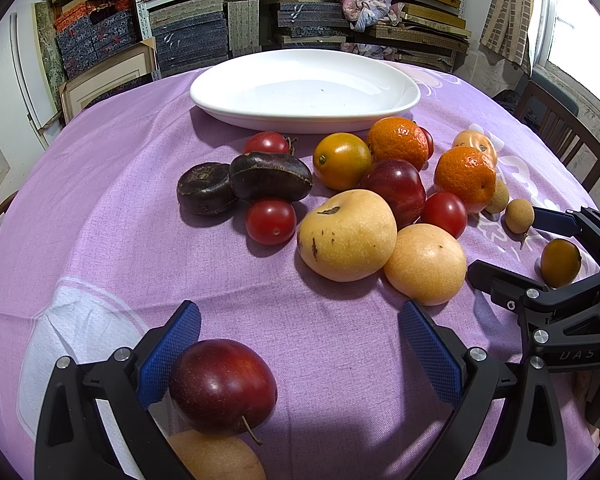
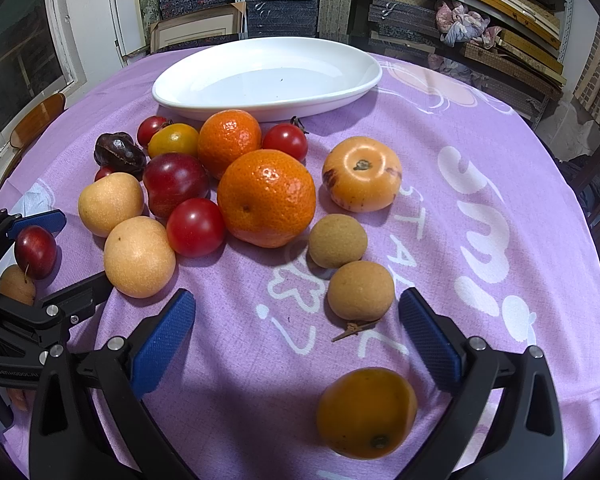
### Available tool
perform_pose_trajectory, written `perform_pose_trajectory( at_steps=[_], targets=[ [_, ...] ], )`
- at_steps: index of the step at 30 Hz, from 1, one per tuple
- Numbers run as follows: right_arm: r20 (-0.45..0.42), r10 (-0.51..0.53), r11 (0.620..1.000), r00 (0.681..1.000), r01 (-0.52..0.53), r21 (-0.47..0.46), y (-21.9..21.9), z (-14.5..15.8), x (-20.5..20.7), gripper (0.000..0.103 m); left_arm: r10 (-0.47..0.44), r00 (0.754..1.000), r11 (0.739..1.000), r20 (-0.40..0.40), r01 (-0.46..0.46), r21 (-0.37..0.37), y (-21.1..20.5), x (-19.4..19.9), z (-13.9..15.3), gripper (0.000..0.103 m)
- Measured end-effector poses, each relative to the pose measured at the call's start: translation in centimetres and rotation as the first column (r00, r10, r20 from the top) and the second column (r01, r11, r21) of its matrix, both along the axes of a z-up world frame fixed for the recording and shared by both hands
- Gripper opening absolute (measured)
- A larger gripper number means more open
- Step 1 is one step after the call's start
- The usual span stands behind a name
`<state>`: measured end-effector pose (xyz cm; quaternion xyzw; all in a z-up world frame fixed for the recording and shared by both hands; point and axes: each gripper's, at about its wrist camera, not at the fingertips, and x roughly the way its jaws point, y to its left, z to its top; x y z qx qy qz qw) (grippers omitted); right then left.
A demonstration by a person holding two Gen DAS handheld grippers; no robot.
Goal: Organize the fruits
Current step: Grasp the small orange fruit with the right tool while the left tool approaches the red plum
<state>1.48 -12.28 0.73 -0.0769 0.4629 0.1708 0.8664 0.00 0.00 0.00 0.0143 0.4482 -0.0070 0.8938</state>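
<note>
Both tongs were spread wide, gripping nothing. The left gripper (image 1: 300, 356) sat low over the purple tablecloth (image 1: 112, 216); a dark red plum (image 1: 222, 387) lay between its pads, against the left pad (image 1: 168, 354) and clear of the right one. A tan pear-like fruit (image 1: 216, 458) sat at 6 o'clock from that plum, touching it.

The right gripper (image 2: 296, 344) was also open. A yellow-orange fruit (image 2: 366, 412) lay between its fingers, nearer the right pad (image 2: 430, 344); contact could not be judged.

The white oval plate (image 1: 304, 116) stood at 12 o'clock in both views, with nothing on it. Main fruit cluster lay between plate and grippers. In the right wrist view: 2 mandarins, the larger (image 2: 266, 198) touching the smaller (image 2: 229, 142) at its 11 o'clock; a cherry tomato (image 2: 196, 227) at 8 o'clock from the larger mandarin; 2 pale round pears (image 2: 139, 257) at the left; a second plum (image 2: 175, 184) behind the tomato; 2 longans (image 2: 360, 290) at 5 o'clock from the larger mandarin; an orange persimmon-like fruit (image 2: 362, 173) at 3 o'clock.

In the left wrist view, 2 dark brown fruits (image 1: 270, 176) lay touching at the cluster's 9 o'clock side, with a cherry tomato (image 1: 271, 221) just below them.
</note>
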Motion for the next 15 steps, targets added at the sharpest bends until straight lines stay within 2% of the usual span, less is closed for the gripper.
perform_pose_trajectory(
  at_steps=[7, 10, 13, 15],
  targets=[
    [-0.009, 0.054, 0.999, 0.998, -0.054, 0.005, -0.3, 0.2, 0.0, 0.099, -0.016, 1.000, 1.000, 0.000, 0.016, 0.000, 0.1, 0.0, 0.0, 0.100],
    [0.012, 0.071, 0.995, 0.997, -0.071, 0.070, -0.8, 0.9, -0.5, 0.099, -0.051, 0.999, 0.999, 0.000, 0.051, -0.006, 0.3, -0.2, 0.0, 0.100],
    [0.062, 0.084, 0.989, 0.995, -0.090, 0.113, -1.6, 1.8, -0.9, 0.099, -0.053, 0.999, 0.997, 0.012, 0.053, -0.048, 0.9, -0.3, 0.2, 0.100],
    [0.099, 0.090, 0.985, 0.991, -0.103, 0.138, -1.9, 2.4, -0.8, 0.099, -0.052, 0.998, 0.992, 0.031, 0.055, -0.116, 1.9, -0.1, 0.4, 0.100]
  ],
)
